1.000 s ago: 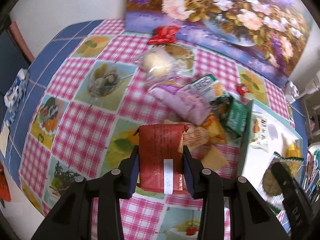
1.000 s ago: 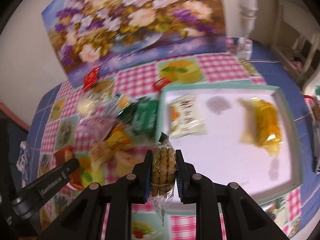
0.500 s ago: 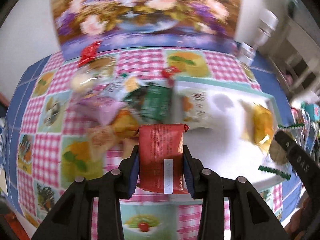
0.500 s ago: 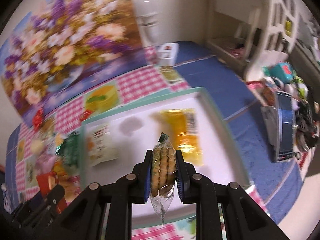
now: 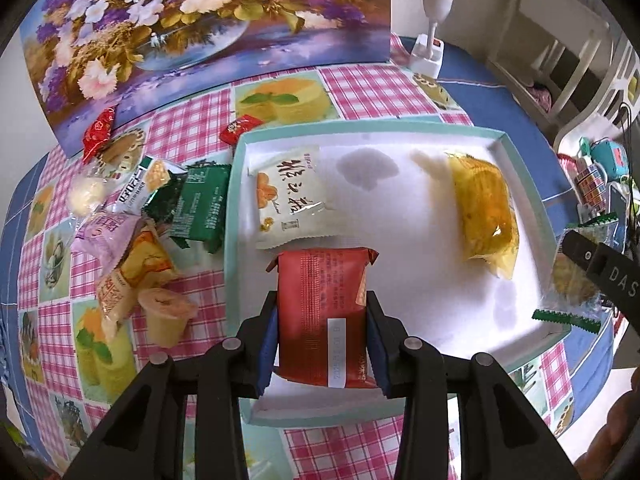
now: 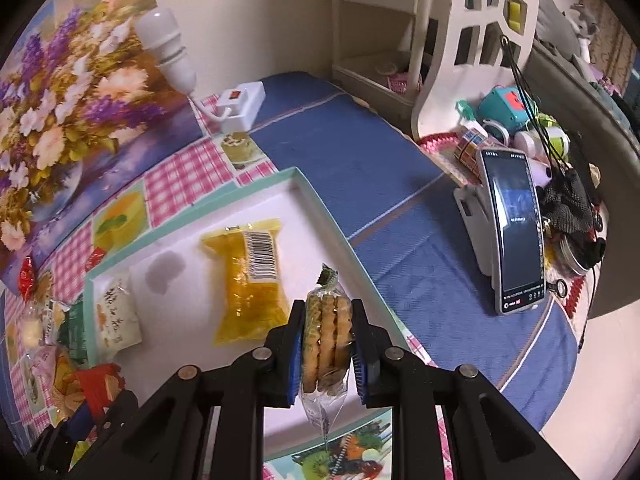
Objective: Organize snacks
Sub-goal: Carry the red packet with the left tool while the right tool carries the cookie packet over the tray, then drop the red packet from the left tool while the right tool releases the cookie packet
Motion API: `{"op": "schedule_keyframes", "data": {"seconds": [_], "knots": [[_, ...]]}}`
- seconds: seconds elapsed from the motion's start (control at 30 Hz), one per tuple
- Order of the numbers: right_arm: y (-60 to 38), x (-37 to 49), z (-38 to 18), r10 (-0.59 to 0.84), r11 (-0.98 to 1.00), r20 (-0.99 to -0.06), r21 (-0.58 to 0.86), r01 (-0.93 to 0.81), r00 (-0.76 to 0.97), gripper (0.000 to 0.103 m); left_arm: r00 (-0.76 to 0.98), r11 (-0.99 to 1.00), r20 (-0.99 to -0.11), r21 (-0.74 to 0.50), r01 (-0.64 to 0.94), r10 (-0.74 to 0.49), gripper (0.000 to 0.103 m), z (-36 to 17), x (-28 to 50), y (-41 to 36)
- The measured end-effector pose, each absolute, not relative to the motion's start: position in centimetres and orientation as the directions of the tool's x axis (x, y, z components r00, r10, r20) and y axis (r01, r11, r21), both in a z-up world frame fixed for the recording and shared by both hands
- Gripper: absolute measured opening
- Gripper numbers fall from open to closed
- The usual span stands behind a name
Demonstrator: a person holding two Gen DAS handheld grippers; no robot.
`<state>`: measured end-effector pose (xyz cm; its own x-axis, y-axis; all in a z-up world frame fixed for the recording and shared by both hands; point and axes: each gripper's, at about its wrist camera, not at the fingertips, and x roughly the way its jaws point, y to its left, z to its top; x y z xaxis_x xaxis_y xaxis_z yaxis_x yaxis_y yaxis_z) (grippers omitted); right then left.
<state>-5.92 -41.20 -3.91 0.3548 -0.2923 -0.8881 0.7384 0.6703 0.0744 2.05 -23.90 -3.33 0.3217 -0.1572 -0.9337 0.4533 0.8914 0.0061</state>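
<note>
Over the white tray (image 5: 520,148), held above its near edge: red packet (image 5: 324,312) pinched tight in the left tongs (image 5: 323,340), cookie pack (image 6: 325,332) clamped in the right tongs (image 6: 326,350) by the tray's right rim. Best lowered flat onto bare floor between the white packet (image 5: 290,196) and yellow bag (image 5: 482,216), then let go only once resting. Readable: Chinese characters on the white packet, possibly "DAS" on the neighbouring tong arm; small print on the red packet too blurred.

Even, bright indoor light; soft shadows on the tray (image 5: 520,168) floor. Strong fisheye bending, dark corner vignetting, slight motion blur.
</note>
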Motion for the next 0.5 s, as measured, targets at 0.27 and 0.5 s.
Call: {"op": "schedule_keyframes", "data": {"seconds": [0.27, 0.5], "knots": [[-41.1, -5.5, -6.2, -0.261, 0.673, -0.919, 0.047, 0.738, 0.296, 0.022, 0.323, 0.889, -0.935, 0.016, 0.458, -0.149, 0.041, -4.6, 2.7, -24.0], [-41.0, -5.5, -6.8, -0.254, 0.676, -0.928, 0.032, 0.736, 0.274, 0.023, 0.341, 0.884, -0.928, 0.026, 0.467, -0.153, 0.049, -3.8, 2.5, -24.1]]}}
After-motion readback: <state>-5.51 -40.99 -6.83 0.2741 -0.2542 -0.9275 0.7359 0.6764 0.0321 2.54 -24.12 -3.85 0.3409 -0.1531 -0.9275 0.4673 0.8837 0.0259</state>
